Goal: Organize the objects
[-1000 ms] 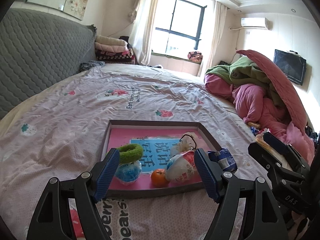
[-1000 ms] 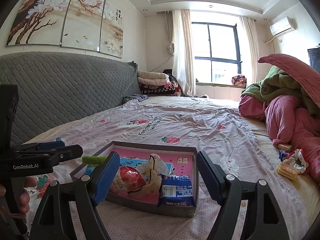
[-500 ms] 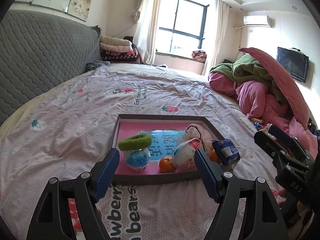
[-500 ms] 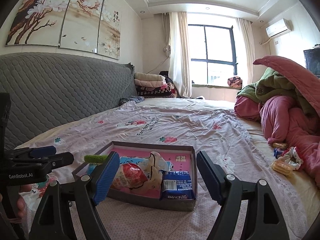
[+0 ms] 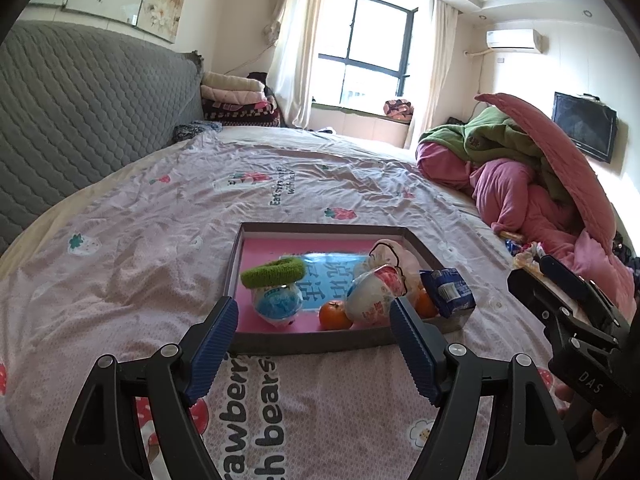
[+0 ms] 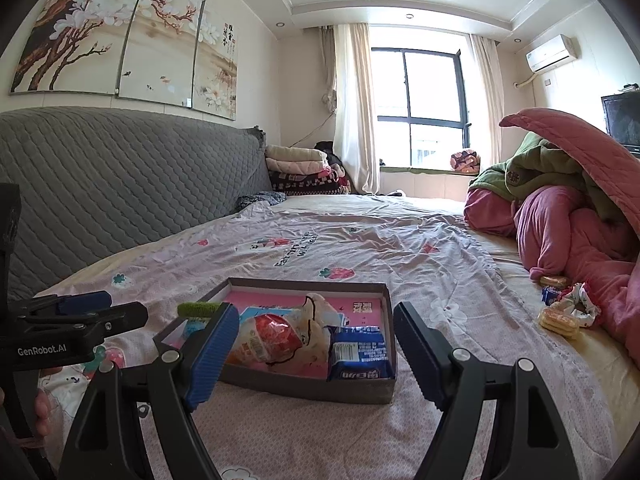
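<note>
Left wrist view shows a bed sheet (image 5: 168, 240) printed with strawberries under a window (image 5: 368, 48) at 12 o'clock, pink quilts (image 5: 532, 200) heaped at 2 o'clock. Centred on it lies a shallow grey tray (image 5: 304, 342) with a pink floor, holding snack packets (image 5: 372, 294), oranges (image 5: 335, 315) and a green hair tie (image 5: 274, 273). Left gripper (image 5: 312, 346) and right gripper (image 6: 308, 354) both gape wide, empty, short of its near rim.

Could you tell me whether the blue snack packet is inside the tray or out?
Inside: the blue snack packet leans against the tray corner's inner wall.

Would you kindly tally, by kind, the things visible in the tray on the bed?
Oranges: 2
Snack bags: 2
Blue packets: 1
Green scrunchies: 1
Blue-and-white balls: 1
Total: 7, all in the tray.
</note>
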Available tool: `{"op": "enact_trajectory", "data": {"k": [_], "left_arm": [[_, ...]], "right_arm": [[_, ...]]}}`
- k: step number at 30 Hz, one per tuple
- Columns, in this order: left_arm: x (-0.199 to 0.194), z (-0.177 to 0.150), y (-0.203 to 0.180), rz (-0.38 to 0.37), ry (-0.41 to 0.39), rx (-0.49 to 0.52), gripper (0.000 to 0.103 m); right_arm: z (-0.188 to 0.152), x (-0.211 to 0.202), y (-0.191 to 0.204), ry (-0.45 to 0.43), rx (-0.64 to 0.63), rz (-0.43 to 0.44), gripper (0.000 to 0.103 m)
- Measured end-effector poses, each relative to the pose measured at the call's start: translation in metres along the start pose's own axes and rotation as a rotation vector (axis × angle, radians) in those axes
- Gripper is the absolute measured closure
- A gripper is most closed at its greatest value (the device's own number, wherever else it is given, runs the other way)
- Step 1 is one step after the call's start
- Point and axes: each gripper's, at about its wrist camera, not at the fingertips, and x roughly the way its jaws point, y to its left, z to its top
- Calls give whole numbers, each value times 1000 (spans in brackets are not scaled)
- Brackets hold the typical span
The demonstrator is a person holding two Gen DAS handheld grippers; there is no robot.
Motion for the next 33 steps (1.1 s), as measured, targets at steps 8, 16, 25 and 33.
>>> {"op": "enact_trajectory", "data": {"k": [8,16,25,33], "left_arm": [[-2,-7,-1,3,13,-3,24],[-4,-14,-2,11,28,1,24],[-11,-20,-3,22,30,2,24],[-21,-25,-6,45,16,19,24]], "right_arm": [[-5,-6,12,5,-13,8,24],[-8,-10,18,15,-9,9,24],[-11,-15,23,28,-5,3,24],[-13,-23,29,23,-8,2,24]]}}
